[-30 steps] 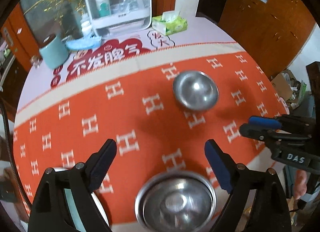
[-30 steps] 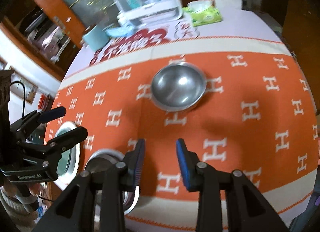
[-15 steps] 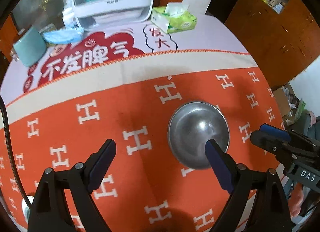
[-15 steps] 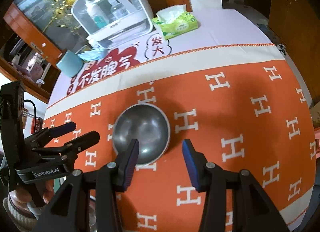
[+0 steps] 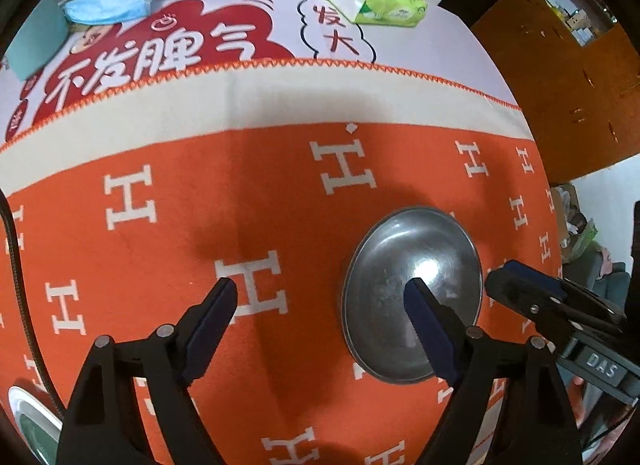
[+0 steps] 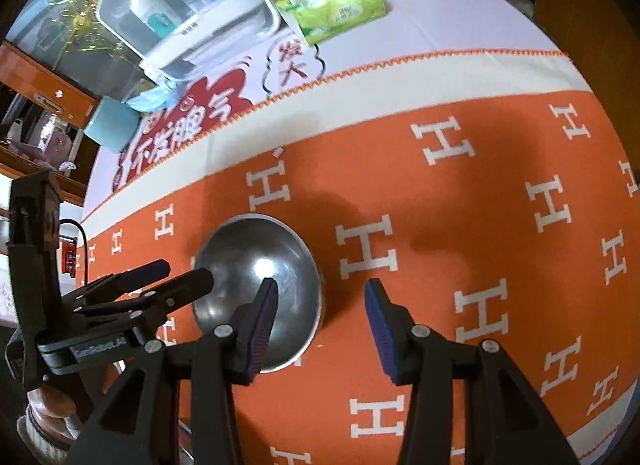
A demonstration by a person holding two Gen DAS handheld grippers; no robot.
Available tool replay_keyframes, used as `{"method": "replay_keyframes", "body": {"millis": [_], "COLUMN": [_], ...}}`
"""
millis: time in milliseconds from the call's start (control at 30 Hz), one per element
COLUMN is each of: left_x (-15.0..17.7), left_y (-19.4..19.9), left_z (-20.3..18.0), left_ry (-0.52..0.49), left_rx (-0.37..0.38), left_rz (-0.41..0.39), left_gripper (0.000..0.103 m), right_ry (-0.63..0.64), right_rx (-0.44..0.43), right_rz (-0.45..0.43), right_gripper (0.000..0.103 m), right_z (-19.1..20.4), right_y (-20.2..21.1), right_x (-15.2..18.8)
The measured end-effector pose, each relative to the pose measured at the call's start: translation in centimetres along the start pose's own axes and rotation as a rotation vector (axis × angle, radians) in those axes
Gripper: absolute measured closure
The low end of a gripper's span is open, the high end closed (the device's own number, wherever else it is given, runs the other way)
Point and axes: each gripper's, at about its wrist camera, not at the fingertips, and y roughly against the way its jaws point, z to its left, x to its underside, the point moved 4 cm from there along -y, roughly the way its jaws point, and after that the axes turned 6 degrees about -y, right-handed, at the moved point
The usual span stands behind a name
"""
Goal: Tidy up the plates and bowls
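A steel bowl [image 5: 416, 265] sits upright on the orange H-patterned cloth [image 5: 280, 205]; it also shows in the right wrist view [image 6: 260, 261]. My left gripper [image 5: 320, 293] is open and empty, its right finger over the bowl's near rim. My right gripper [image 6: 320, 305] is open and empty, its left finger over the bowl and its right finger outside the right rim. The right gripper appears in the left wrist view [image 5: 528, 289] just right of the bowl. A white plate's rim [image 5: 28, 413] shows at the bottom left.
At the table's far side stand a clear storage box [image 6: 188, 13], a green tissue pack [image 6: 340, 9], a teal cup [image 6: 112, 125] and a blue face mask [image 5: 104, 9]. Wooden cabinets [image 5: 580, 77] stand beyond the table's right edge.
Both grippers have moved forward and down toward the single steel bowl, which now looms larger. The larger near bowl has dropped out of view. The right gripper has opened wider.
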Motion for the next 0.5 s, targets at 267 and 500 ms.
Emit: {"method": "replay_keyframes", "body": {"millis": [267, 500], "left_x": [0.6, 1.2], "left_y": [-1.8, -1.7], "left_z": [-0.6, -1.6], "left_ry": [-0.036, -0.068], "left_rx": [0.043, 0.015], "left_rz": [0.090, 0.101], "left_gripper": [0.087, 0.096], "right_ry": [0.003, 0.022], "right_rx": [-0.020, -0.007], "right_rz": [0.081, 0.072], "right_gripper": [0.096, 0.097], "right_z": [0.0, 0.5], "right_y": [-2.0, -1.7], "right_x": [0.6, 1.2]}}
